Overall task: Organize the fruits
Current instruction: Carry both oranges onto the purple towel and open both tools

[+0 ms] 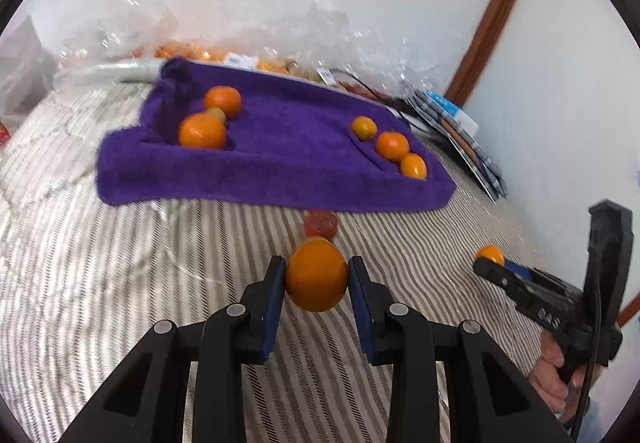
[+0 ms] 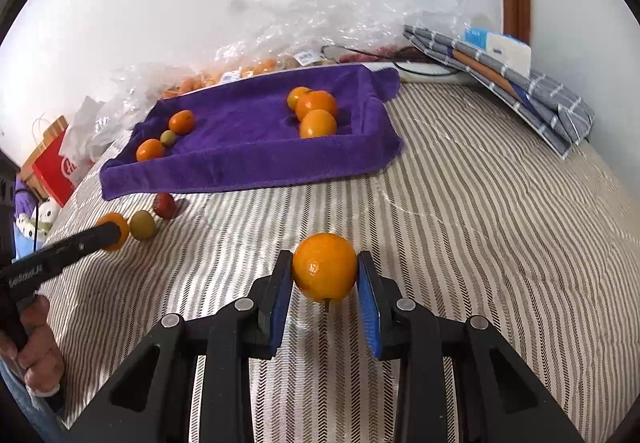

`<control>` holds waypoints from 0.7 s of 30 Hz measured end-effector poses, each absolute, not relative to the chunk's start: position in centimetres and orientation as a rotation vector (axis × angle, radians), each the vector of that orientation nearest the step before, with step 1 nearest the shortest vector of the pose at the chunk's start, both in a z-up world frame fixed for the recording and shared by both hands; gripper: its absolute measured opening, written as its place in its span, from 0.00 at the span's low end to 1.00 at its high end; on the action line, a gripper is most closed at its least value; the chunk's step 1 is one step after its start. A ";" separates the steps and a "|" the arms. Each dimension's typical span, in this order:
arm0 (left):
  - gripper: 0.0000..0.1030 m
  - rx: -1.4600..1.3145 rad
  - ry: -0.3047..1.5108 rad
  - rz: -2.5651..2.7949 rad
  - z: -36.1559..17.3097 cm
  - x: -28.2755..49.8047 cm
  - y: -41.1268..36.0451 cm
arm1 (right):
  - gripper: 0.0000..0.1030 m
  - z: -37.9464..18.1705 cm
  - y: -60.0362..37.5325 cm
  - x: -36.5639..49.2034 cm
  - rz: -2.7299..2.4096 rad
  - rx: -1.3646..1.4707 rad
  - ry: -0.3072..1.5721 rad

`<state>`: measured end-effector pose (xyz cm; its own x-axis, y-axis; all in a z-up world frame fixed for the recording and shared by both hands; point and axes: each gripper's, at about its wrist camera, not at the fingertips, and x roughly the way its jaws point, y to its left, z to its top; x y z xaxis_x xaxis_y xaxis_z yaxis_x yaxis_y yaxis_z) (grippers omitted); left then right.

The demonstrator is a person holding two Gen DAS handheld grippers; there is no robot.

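Note:
My left gripper (image 1: 316, 275) is shut on an orange (image 1: 316, 277) above the striped bedcover, short of the purple towel tray (image 1: 280, 171). My right gripper (image 2: 325, 275) is shut on another orange (image 2: 325, 267), and it also shows at the right of the left wrist view (image 1: 486, 263). The tray (image 2: 248, 167) holds two oranges and a small greenish fruit (image 1: 218, 114) on its left side and three oranges (image 1: 392, 147) on its right. A strawberry (image 1: 321, 223) lies on the cover just before the tray. A green fruit (image 2: 143, 225) lies beside the strawberry (image 2: 165, 205).
Clear plastic bags of fruit (image 2: 280, 43) lie behind the tray against the wall. Folded grey checked cloths (image 2: 520, 95) lie at the back right. A red bag (image 2: 54, 167) stands off the bed at the left. The striped bedcover (image 2: 480, 223) stretches right of the tray.

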<state>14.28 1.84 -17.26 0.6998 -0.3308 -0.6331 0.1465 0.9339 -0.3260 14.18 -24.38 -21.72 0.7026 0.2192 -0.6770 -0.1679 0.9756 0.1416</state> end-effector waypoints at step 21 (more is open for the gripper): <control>0.29 -0.312 0.651 -0.150 -10.8 14.8 5.8 | 0.31 -17.2 -22.0 14.9 0.340 0.069 0.739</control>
